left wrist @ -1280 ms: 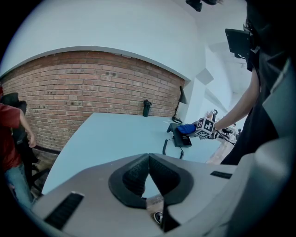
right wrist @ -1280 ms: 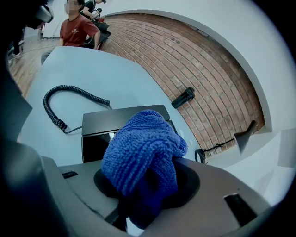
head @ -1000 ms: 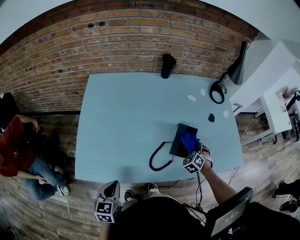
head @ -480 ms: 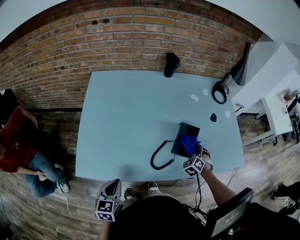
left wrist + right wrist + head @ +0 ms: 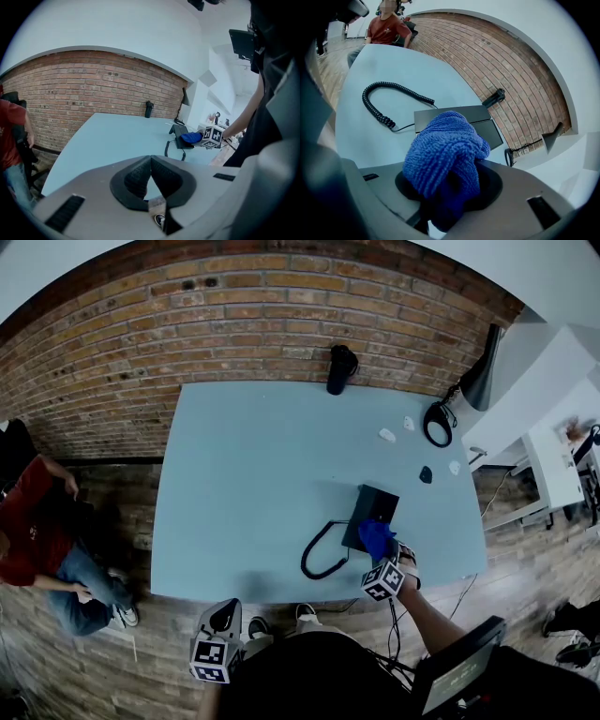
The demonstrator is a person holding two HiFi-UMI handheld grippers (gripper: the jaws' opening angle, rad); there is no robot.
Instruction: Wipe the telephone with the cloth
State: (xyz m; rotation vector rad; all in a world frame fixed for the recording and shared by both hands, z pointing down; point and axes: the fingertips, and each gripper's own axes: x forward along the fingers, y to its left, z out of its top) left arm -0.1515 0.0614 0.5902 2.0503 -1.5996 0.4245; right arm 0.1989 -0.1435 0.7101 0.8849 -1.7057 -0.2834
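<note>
The right gripper (image 5: 449, 190) pinches the bunched blue cloth (image 5: 443, 150) in its jaws so it bulges forward as a pad, seemingly touching the black telephone (image 5: 374, 503) by the surface's (image 5: 248, 474) near right corner. The left gripper (image 5: 150, 182), jaws pressed together on nothing, hangs clear beyond the near edge.

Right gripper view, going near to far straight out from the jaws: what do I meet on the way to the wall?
blue cloth → telephone → black bottle → brick wall

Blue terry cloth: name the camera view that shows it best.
The right gripper view: the blue terry cloth looms large, bunched between the jaws. The head view shows a small blue patch on the black telephone; the left gripper view, a distant speck.
</note>
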